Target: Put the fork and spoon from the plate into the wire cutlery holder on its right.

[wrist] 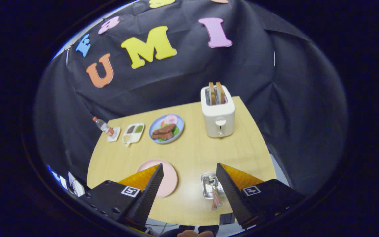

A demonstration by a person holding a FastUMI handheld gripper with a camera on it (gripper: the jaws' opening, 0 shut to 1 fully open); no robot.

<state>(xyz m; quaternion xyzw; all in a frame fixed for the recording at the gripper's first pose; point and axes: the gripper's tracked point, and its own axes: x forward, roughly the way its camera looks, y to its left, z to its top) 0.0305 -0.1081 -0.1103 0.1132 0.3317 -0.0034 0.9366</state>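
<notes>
Both the fork and spoon [215,194] stand in the holder [209,186] at lower right, beside the right finger. The plate [168,177] at lower centre looks bare, so the task seems done. The fingers [189,179] hang wide apart above the bench [192,148], holding nothing.

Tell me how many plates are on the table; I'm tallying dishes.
2: a pink plate partly behind one of the open fingers, and a blue plate of food farther back, beside the toaster.
</notes>
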